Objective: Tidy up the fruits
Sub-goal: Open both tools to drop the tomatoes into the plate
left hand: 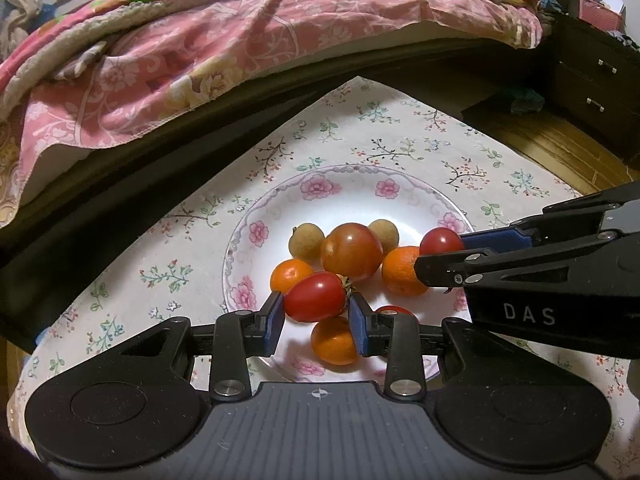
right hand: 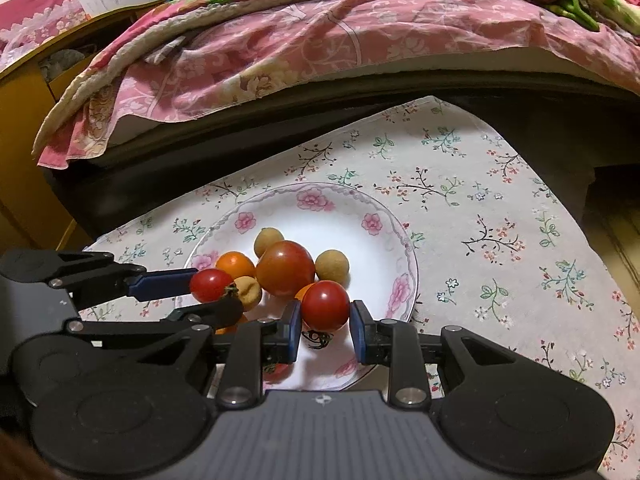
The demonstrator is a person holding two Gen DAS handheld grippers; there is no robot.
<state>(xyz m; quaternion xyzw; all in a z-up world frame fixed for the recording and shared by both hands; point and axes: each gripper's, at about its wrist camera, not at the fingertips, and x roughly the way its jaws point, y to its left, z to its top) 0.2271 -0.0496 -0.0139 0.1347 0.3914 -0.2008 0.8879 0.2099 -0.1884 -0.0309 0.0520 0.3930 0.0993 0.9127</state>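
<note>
Both tongs (left hand: 316, 316) (right hand: 325, 330) gripping tomatoes (left hand: 315, 297), crowded plate (left hand: 280, 196)

Our left gripper (left hand: 316, 312) clamped on small tomato (left hand: 315, 297); our right gripper (right hand: 325, 322) pinching round tomato (right hand: 325, 305), both level

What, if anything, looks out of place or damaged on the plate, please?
One thing: a loose dark green tomato stem lies on the plate, just below the cherry tomato between the right gripper fingers, apparently detached. A small yellowish fruit near the left gripper looks dented. Nothing appears spilled.
</note>
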